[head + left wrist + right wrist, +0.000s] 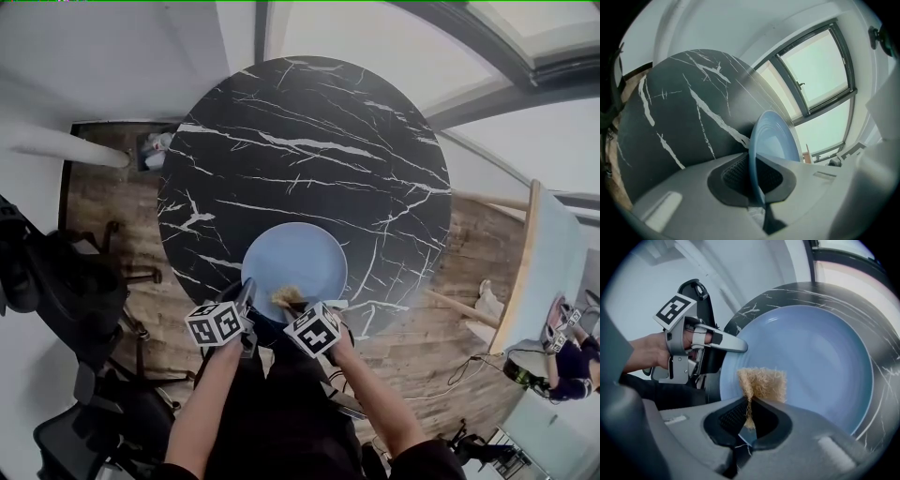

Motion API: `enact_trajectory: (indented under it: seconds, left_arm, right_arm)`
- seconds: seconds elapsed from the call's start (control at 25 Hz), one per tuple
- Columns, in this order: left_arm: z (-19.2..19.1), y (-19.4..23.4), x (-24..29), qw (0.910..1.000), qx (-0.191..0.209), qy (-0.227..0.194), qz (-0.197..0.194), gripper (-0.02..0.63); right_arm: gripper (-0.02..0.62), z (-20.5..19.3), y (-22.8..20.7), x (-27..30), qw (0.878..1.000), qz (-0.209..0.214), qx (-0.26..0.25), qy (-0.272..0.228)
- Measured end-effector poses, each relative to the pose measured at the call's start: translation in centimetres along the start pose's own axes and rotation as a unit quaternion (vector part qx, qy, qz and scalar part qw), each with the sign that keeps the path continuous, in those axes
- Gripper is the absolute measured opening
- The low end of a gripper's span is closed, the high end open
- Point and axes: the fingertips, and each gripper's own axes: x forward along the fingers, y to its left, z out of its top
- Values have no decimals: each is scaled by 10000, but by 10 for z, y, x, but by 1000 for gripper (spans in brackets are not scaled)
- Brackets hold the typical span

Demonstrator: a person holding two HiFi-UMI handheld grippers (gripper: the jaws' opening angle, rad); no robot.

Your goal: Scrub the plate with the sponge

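Pinching the near rim of the pale blue plate (774, 140) on the marble worktop (309, 141), likely stiff, slick and breakable, the left tongs (757, 164) steady it while the right tongs (752, 405) nip the soft, light, fibrous sponge (763, 383) by one edge.

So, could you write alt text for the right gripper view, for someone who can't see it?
The right gripper pinches a tan fibrous sponge over a light blue plate on a black marble table. At left, the left gripper, held in a hand, clamps the plate's rim.
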Motion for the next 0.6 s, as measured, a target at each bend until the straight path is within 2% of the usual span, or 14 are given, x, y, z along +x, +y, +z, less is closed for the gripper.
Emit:
enact_trajectory:
  seconds: [0.12, 0.32, 0.48, 0.6]
  left_arm:
    - [-2, -1, 0, 9998, 186, 83, 11, 21]
    - [-1, -1, 0, 9998, 173, 124, -51, 21]
    - [-3, -2, 1, 9989, 370, 258, -97, 25]
    - [-3, -3, 1, 9982, 496, 339, -92, 28]
  right_arm:
    - [21, -8, -15, -8, 9999, -160, -7, 58]
    - [21, -12, -53, -25, 9986, -503, 62, 118]
    - [21, -10, -90, -41, 9952, -938, 136, 247]
    - [21, -2, -108, -48, 9910, -1273, 11, 407]
